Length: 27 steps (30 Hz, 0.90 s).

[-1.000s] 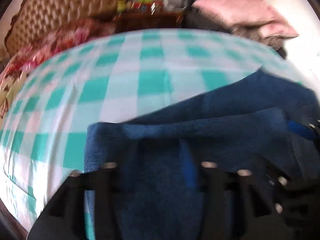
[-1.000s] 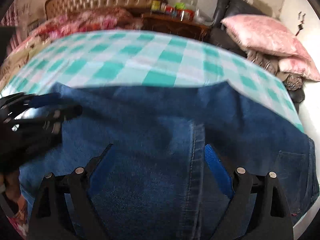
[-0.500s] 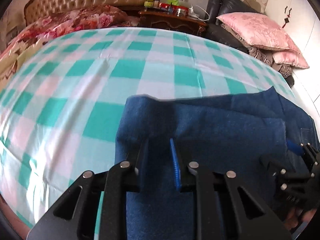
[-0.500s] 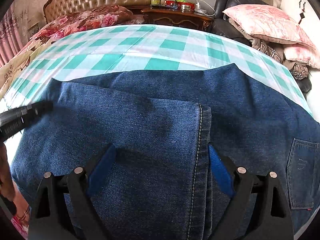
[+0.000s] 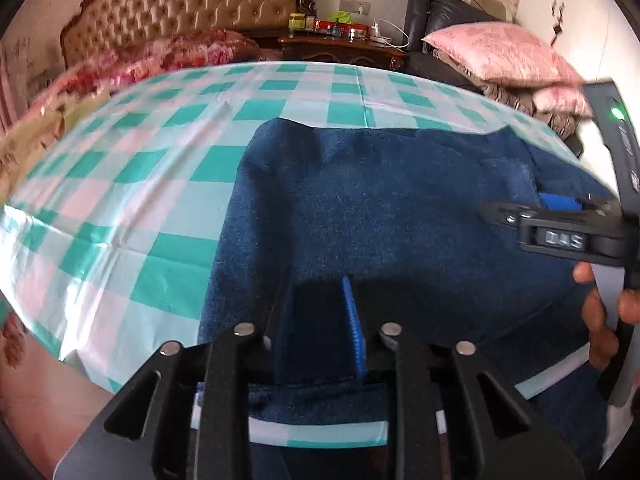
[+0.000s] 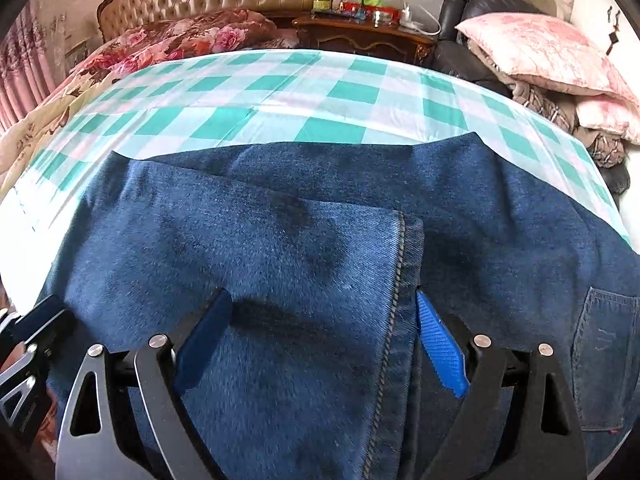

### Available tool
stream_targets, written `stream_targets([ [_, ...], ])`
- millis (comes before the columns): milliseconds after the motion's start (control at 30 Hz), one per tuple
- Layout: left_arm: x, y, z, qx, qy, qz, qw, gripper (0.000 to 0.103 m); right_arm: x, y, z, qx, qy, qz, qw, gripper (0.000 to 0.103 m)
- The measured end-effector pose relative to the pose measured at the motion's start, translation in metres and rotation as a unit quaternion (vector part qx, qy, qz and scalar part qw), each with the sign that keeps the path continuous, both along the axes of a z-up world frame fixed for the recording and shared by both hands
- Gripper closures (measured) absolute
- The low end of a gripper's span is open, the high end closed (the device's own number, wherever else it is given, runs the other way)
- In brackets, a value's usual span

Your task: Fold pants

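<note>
Dark blue jeans (image 6: 280, 240) lie folded on the checked bedsheet (image 6: 320, 92), a stitched leg hem (image 6: 400, 280) on top and a back pocket (image 6: 604, 360) at the right. My right gripper (image 6: 320, 336) hangs open just over the folded leg, the hem seam between its blue pads (image 6: 440, 344). My left gripper (image 5: 320, 320) is at the near edge of the jeans (image 5: 380, 200); its jaws stand narrow and are opening, with the denim edge between them. The right gripper (image 5: 560, 220) shows at the right of the left wrist view, a hand on its handle.
A tufted headboard (image 5: 180, 4) and a floral quilt (image 6: 180, 40) lie at the far left. A wooden nightstand (image 6: 360, 36) with small bottles stands behind the bed. Pink pillows (image 6: 540, 52) are piled at the far right. The sheet's near edge (image 5: 320, 432) hangs by my left gripper.
My left gripper has slid along the jeans to their near edge; its jaws narrowed, then widened a little. The right gripper has stayed open over the folded leg.
</note>
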State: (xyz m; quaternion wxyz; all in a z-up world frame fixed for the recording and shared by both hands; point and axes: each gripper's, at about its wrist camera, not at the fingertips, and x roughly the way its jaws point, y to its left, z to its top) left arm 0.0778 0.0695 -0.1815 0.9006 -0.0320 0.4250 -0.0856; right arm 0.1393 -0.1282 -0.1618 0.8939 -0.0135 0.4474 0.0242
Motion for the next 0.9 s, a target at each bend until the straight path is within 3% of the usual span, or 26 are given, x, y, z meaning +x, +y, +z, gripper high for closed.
stream_targets([
  [33,0.001,0.002,0.0,-0.009,0.003,0.0,1.0,0.07,-0.011,-0.004,0.012,0.01,-0.026,-0.002,1.0,0.016],
  [133,-0.002,-0.003,-0.001,0.003,-0.004,-0.006,1.0,0.067,-0.031,-0.003,0.024,-0.026,-0.052,0.0,0.998,0.016],
  [233,-0.006,0.0,0.001,-0.021,-0.01,-0.001,0.9997,0.062,-0.046,-0.007,0.012,-0.04,-0.029,0.003,0.999,0.019],
  [267,-0.01,0.008,0.004,-0.049,-0.014,0.012,0.9986,0.06,-0.047,-0.01,0.005,-0.047,-0.021,-0.001,0.999,0.022],
  [300,-0.014,0.014,0.007,-0.061,-0.018,0.022,0.9977,0.057,-0.048,-0.013,-0.002,-0.055,-0.008,-0.009,0.998,0.03],
  [333,-0.018,0.02,0.008,-0.063,-0.021,0.033,0.9973,0.057,-0.047,-0.017,-0.008,-0.052,0.0,-0.011,0.999,0.031],
  [400,-0.029,0.035,0.009,-0.052,-0.028,0.055,0.9967,0.057,-0.05,-0.024,-0.011,-0.027,-0.006,-0.01,1.0,0.031],
  [467,-0.035,0.049,0.008,-0.054,-0.023,0.069,0.9959,0.057,-0.049,-0.024,-0.011,-0.034,-0.008,-0.006,0.999,0.03],
  [533,-0.039,0.064,0.001,-0.074,-0.008,0.074,0.9945,0.057,-0.048,-0.025,-0.013,-0.042,-0.012,-0.01,0.999,0.023],
  [633,-0.042,0.076,-0.006,-0.119,0.004,0.071,0.9903,0.066,-0.047,-0.033,-0.016,-0.015,-0.004,-0.019,1.0,0.02],
  [700,-0.044,0.073,-0.008,-0.116,0.006,0.061,0.9913,0.073,-0.046,-0.032,-0.015,-0.018,-0.001,-0.019,1.0,0.019],
  [900,-0.045,0.077,-0.011,-0.14,0.011,0.06,0.9883,0.078,-0.044,-0.022,-0.012,-0.052,0.001,-0.023,0.998,0.018],
])
